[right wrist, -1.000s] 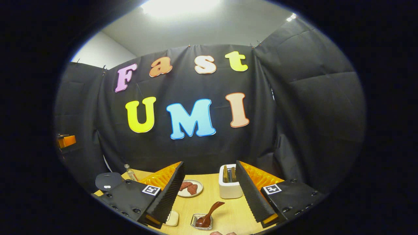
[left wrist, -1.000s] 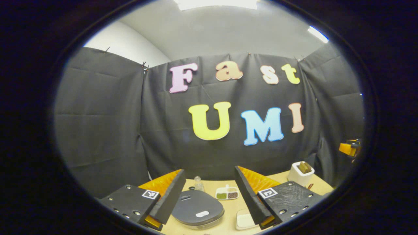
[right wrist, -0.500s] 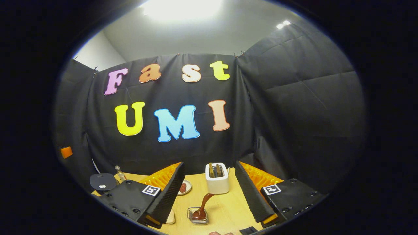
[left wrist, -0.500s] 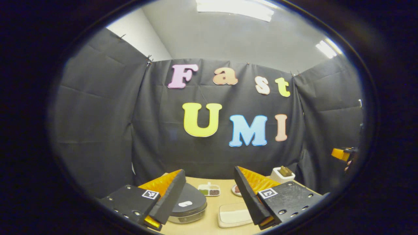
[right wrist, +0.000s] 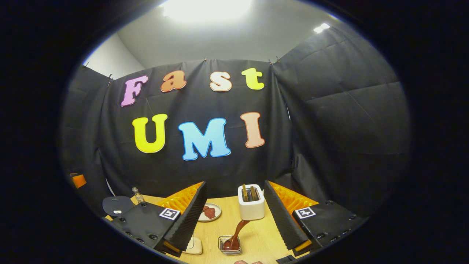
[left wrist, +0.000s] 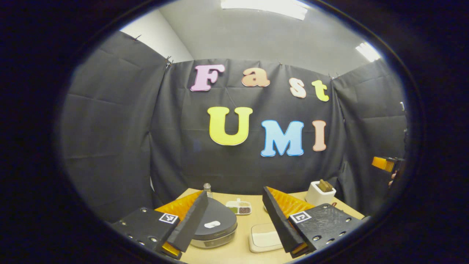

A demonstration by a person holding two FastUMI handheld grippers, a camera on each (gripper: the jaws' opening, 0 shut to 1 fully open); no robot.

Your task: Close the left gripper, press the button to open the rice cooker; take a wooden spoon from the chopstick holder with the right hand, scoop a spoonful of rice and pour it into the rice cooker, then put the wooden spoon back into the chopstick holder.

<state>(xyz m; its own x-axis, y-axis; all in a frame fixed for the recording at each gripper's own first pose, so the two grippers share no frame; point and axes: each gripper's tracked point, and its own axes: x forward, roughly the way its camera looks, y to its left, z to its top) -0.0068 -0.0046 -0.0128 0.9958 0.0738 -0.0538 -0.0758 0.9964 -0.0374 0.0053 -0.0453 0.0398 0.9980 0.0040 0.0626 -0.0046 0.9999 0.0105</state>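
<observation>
Since the earlier frames both grippers have been shifted slightly. Left gripper (left wrist: 231, 225) jaws are held spread, empty; the closed rice cooker (left wrist: 214, 227) lies just ahead by its left finger, a white tray (left wrist: 264, 238) by its right. Right gripper (right wrist: 234, 220) jaws are spread too, framing open tabletop (right wrist: 256, 234) with the wooden spoon (right wrist: 236, 234) resting in a small glass dish; the white chopstick holder (right wrist: 251, 207) stands just beyond.

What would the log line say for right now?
step: start | left gripper: open, above table | right gripper: open, empty | rice cooker: lid shut | spoon: in small dish, not holder
</observation>
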